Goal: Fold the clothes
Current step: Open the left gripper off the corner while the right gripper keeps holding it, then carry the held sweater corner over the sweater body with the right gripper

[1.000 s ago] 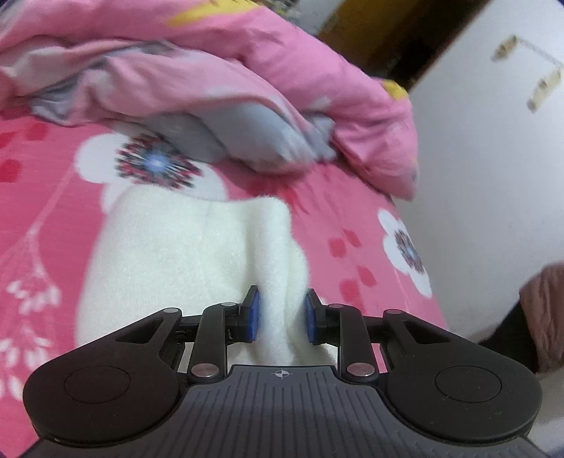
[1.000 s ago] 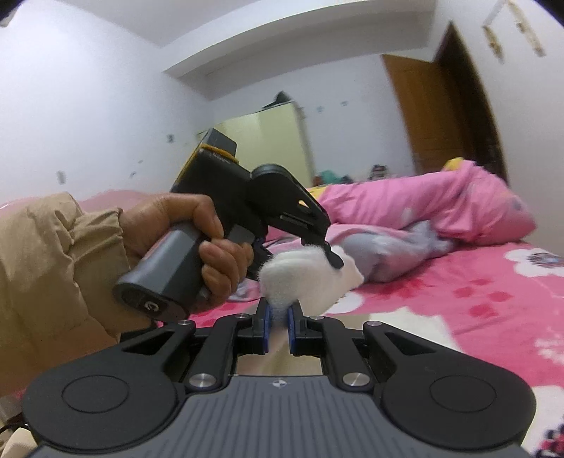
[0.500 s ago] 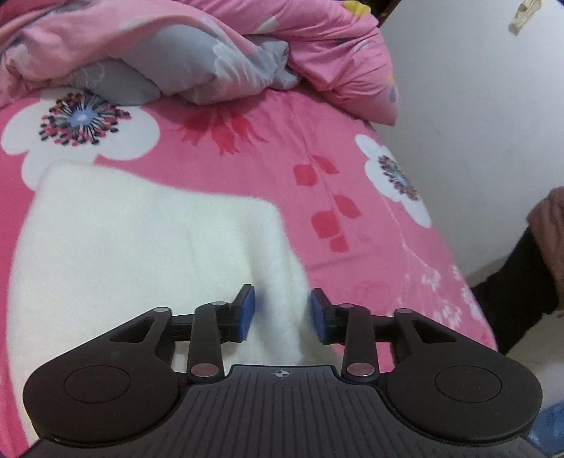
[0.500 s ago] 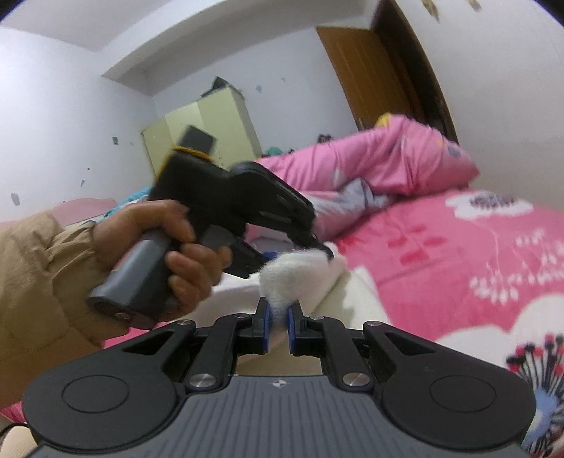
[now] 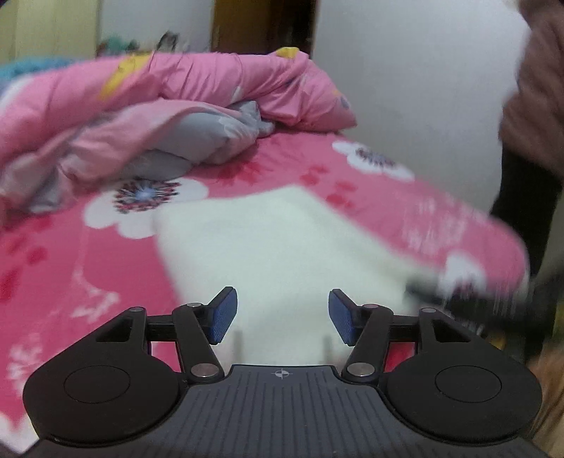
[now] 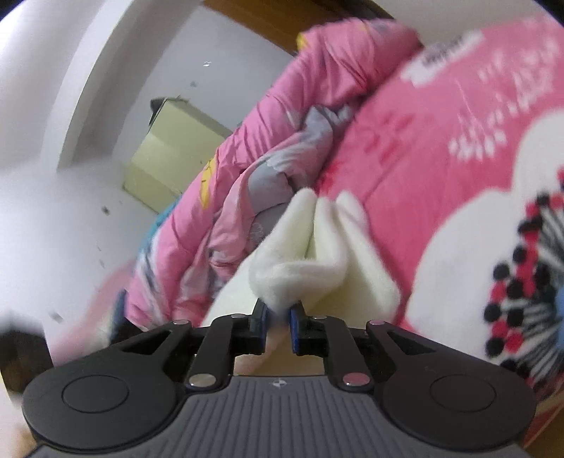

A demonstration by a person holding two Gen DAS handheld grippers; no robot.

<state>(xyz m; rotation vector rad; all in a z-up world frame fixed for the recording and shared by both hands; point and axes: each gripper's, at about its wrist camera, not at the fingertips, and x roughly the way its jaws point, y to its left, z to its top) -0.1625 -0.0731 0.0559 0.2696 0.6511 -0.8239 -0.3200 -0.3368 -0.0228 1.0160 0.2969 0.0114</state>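
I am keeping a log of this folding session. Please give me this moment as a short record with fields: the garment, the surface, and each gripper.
garment: white fleece garment, lying on the bed, one bunched edge lifted
surface: pink flowered bedsheet
background: crumpled pink and grey quilt behind the garment
left gripper: open, fingers apart above the garment, holding nothing
right gripper: shut on a folded edge of the garment
image quality: both views blurred by motion

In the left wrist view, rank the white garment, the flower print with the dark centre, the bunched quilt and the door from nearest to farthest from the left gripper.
1. White garment: straight ahead of the open left gripper, lying on the bed.
2. Flower print: ahead-left, past the garment's far edge.
3. Quilt: bunched across the far end of the bed.
4. Door: beyond the quilt, top centre.
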